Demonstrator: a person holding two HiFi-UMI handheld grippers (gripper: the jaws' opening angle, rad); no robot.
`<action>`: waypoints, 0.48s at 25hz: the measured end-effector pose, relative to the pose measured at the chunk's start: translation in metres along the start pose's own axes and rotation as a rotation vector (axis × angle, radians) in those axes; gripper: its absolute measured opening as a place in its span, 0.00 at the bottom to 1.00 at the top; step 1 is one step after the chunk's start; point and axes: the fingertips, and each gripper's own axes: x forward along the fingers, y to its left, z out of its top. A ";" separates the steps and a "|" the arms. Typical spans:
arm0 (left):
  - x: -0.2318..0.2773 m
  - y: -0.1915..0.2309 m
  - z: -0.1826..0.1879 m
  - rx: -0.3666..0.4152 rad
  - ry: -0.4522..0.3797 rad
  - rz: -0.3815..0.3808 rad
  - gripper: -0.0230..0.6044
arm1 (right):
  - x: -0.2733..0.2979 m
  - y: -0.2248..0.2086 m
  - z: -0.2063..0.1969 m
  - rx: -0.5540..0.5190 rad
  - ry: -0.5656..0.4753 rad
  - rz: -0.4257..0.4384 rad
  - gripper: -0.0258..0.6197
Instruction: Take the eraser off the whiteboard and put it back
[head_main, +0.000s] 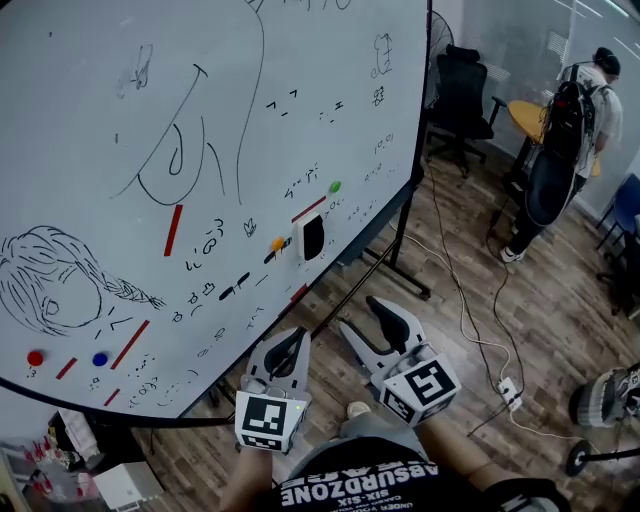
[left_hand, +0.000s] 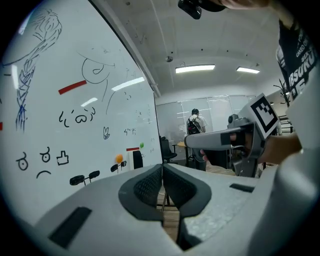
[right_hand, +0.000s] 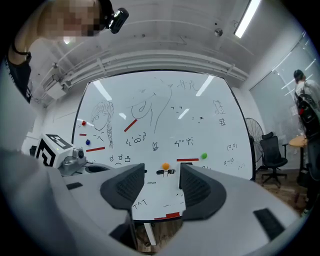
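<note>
Eraser (head_main: 312, 238) sits on whiteboard (head_main: 120, 120), long axis upright, beside orange magnet (head_main: 277, 243). Lies ahead of both claws, apart from each.

Right gripper (head_main: 362, 315): jaws wide, nothing between, aimed level at board; eraser sits ahead, slightly right of gap. Judged nearer and ready.

Left gripper (head_main: 293, 342): jaws together, empty; eraser ahead, off left.

The whiteboard (head_main: 90, 120) ran off the head view's top and left edges. Its small scribbles (head_main: 205, 290) around the eraser (head_main: 312, 238) were too small to read. Clutter (head_main: 60, 470) under the whiteboard's lower left corner was blurred and cut by the bottom edge
</note>
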 end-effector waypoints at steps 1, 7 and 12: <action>0.003 0.002 0.000 -0.001 0.001 0.003 0.06 | 0.003 -0.004 0.000 0.001 0.002 -0.004 0.36; 0.017 0.011 -0.001 -0.008 0.008 0.019 0.06 | 0.022 -0.024 -0.004 0.004 0.019 0.003 0.42; 0.029 0.018 -0.002 -0.010 0.012 0.039 0.06 | 0.036 -0.038 -0.010 0.004 0.045 0.017 0.43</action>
